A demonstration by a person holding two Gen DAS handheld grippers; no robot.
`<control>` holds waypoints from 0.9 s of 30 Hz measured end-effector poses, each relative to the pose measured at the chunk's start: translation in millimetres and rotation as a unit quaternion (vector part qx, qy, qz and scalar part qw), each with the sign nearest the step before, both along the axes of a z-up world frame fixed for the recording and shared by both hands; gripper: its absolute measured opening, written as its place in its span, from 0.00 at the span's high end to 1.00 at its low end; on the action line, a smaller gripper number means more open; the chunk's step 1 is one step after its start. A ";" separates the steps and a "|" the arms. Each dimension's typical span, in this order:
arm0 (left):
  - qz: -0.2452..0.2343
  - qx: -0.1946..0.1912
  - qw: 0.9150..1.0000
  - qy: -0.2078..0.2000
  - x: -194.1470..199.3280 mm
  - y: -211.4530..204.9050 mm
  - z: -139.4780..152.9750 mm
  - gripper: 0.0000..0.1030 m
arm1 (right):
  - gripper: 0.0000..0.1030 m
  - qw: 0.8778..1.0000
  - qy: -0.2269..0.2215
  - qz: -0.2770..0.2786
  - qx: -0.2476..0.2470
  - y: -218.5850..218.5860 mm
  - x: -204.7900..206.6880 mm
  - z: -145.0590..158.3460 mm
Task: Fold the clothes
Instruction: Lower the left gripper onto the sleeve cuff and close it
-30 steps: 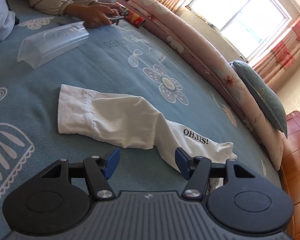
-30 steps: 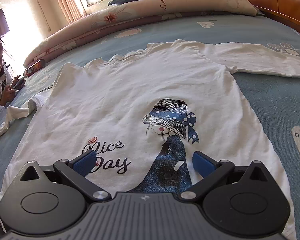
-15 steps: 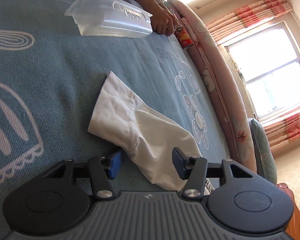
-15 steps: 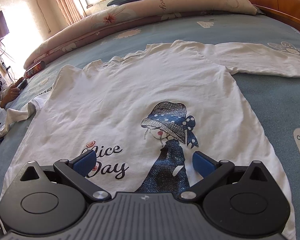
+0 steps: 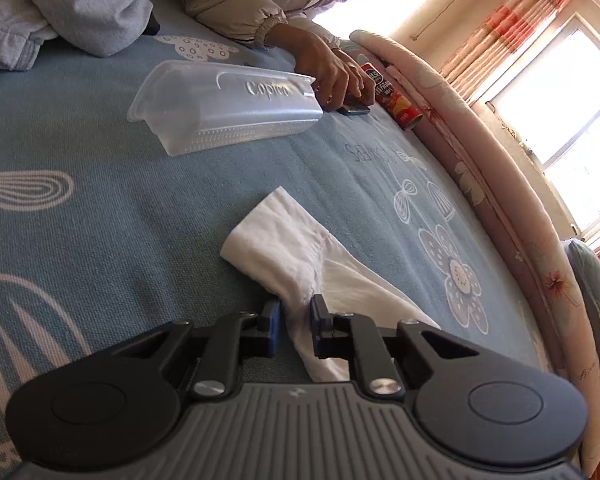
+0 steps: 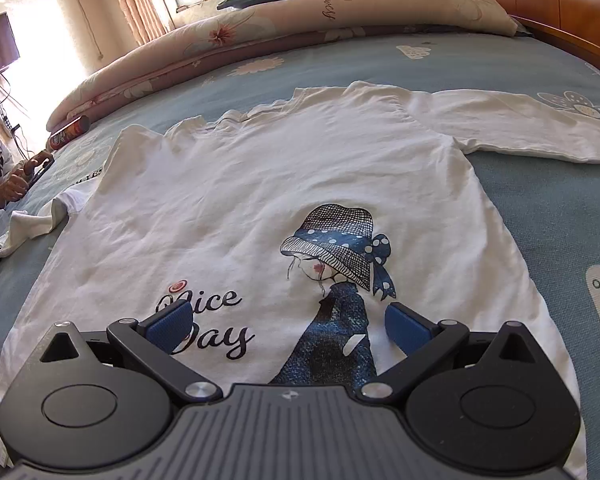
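A white long-sleeved shirt point(image 6: 268, 184) with a girl-in-hat print and "Nice Day" lies flat, front up, on the blue bed. Its left sleeve point(image 5: 296, 248) stretches across the bedspread in the left wrist view, cuff pointing away. My left gripper point(image 5: 295, 322) is shut on that sleeve, cloth pinched between its blue pads just behind the cuff. The same sleeve point(image 6: 36, 224) shows bunched at the left edge of the right wrist view. My right gripper point(image 6: 286, 322) hovers open over the shirt's lower hem, nothing between its fingers. The other sleeve point(image 6: 520, 128) lies out to the right.
A clear plastic box point(image 5: 224, 104) lies beyond the sleeve. A person point(image 5: 260, 4) leans on the bed with a hand point(image 5: 332, 72) on a phone, beside a red crisps can point(image 5: 394, 98). A rolled pink quilt point(image 6: 284, 36), a pillow and a wooden headboard point(image 6: 540, 0) border the bed.
My left gripper moved down onto the sleeve near the cuff and closed on it. The right gripper stayed open and nearly still over the hem.
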State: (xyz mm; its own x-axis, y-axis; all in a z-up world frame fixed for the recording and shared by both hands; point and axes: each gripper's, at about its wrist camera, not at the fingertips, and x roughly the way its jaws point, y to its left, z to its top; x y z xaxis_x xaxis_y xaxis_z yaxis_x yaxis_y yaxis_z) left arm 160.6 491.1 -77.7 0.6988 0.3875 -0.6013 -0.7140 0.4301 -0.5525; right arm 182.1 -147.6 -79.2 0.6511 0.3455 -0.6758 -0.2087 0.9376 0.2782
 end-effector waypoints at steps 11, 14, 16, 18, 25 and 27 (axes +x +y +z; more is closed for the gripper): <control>0.014 0.085 0.993 0.075 -23.0 5.4 46.8 0.89 | 0.00 1.000 0.005 -0.005 0.008 -1.7 0.0 0.9; 0.017 0.083 0.992 0.088 -23.5 8.0 41.2 0.89 | 0.00 1.000 0.007 -0.006 0.011 -2.9 0.0 0.9; 0.016 0.089 0.991 0.094 -23.1 7.0 39.1 0.89 | 0.00 1.000 0.007 -0.006 0.012 -3.4 0.0 0.7; 0.015 0.099 0.990 0.096 -22.1 5.5 38.6 0.89 | 0.00 1.000 0.007 -0.004 0.010 -3.6 -0.1 0.7; 0.013 0.095 0.989 0.116 -27.6 9.4 43.3 0.73 | 0.00 1.000 0.011 -0.004 0.012 -4.4 0.3 1.5; 0.015 0.108 0.987 0.122 -30.4 6.1 51.5 0.69 | 0.00 1.000 0.013 -0.005 0.017 -5.6 0.1 1.6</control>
